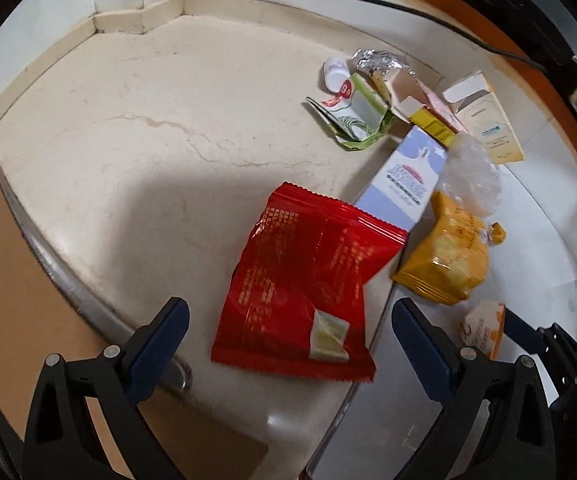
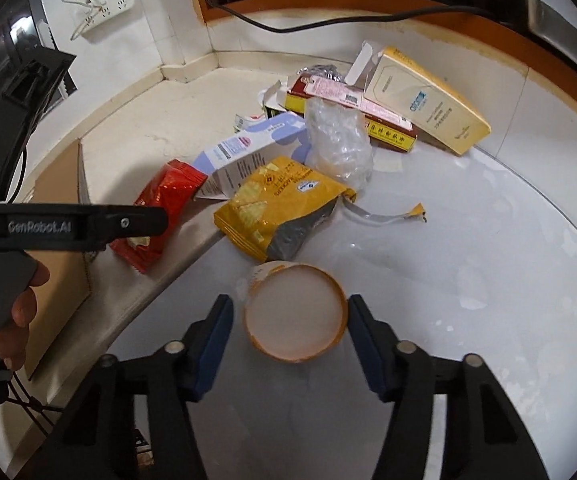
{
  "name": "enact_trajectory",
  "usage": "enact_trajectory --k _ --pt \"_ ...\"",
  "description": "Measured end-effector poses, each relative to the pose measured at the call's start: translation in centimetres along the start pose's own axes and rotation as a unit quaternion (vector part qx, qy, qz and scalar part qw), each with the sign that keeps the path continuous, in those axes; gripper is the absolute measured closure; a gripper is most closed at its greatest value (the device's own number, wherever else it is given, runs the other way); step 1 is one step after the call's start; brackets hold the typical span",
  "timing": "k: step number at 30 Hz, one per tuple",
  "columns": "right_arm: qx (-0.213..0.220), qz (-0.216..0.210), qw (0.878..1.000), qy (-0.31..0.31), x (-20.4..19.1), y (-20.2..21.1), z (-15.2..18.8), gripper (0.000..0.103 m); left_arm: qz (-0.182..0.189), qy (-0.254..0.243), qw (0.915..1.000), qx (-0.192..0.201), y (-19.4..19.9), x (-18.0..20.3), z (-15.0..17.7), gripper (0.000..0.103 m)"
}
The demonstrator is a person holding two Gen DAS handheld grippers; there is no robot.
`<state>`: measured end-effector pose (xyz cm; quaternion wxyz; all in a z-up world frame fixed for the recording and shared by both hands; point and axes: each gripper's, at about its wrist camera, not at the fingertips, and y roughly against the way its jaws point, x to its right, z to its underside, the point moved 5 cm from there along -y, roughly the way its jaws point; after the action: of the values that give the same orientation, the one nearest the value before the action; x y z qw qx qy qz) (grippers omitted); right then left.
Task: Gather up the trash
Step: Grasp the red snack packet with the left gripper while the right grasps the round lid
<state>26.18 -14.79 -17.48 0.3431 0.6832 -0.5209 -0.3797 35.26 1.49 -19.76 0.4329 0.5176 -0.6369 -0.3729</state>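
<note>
Both grippers tip steeply down toward the counter. The left gripper has its blue-padded jaws spread wide, gripping nothing. The right gripper has its jaws parted too, pads clear on both sides. The person's hand wraps the left gripper's handle, fingers curled round it.

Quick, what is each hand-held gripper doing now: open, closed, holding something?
Left hand-held gripper: open, around the red bag, not gripping.
Right hand-held gripper: open, around the paper cup, not pressing it.
</note>
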Motion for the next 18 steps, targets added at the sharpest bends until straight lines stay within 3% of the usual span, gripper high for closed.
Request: enact_trajectory --k 5,7,10,16,18 --pt "0.002 0.008 1.0 -0.003 -0.2 -0.4 0.2 0.052 -0.022 -0.025 0.9994 0.005 -1.0 0.5 -0.6 0.02" --pt "0.004 0.012 1.0 0.0 -0.4 -0.4 0.2 0.052 -0.03 -0.034 0.9989 0.011 -1.1 0.8 -0.8 0.037" --pt "0.007 0.013 1.0 -0.002 -0.4 -0.4 0.3 0.052 -0.024 -0.039 0.9988 0.016 -1.0 1.3 -0.9 0.048" --pt "0.017 0.009 1.0 0.001 -0.7 0.4 0.5 0.052 -0.024 -0.051 0.9978 0.034 0.3 2.5 0.1 0.066" --pt "0.02 0.009 1.0 0.004 -0.8 0.8 0.5 0.052 -0.024 -0.054 0.9975 0.037 0.7 3.0 0.5 0.067"
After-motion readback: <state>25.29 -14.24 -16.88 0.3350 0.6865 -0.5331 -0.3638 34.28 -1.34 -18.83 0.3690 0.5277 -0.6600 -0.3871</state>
